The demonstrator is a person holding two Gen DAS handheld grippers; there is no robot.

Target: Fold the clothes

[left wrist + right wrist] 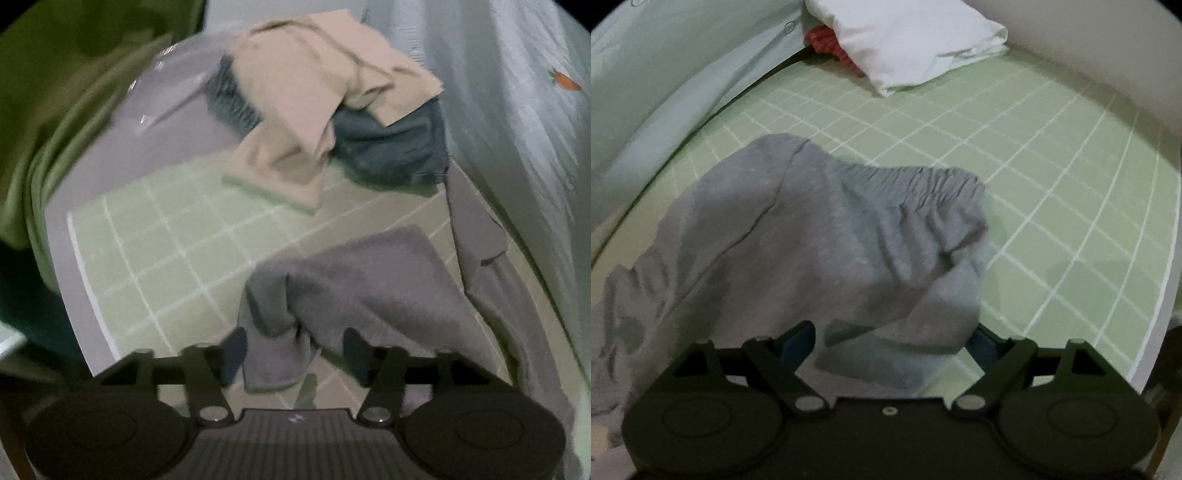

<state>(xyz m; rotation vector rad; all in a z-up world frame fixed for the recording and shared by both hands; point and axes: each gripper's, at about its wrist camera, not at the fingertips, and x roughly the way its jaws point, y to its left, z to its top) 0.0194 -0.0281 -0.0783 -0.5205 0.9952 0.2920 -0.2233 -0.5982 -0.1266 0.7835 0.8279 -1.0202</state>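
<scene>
Mid-fold, both the left gripper (295,354) and right gripper (892,341) gaped unclamped over the grey garment (812,236), whose twelve o'clock waistband needed regrasping next.

**Clothes around the gridded mat**

The gridded mat (155,258) bears the crumpled trousers (369,280) at its near edge. A heap of garments (325,122) sits on its far side, seen from the left wrist. A folded cloth (916,40) lies on its far edge in the right wrist view.
</scene>
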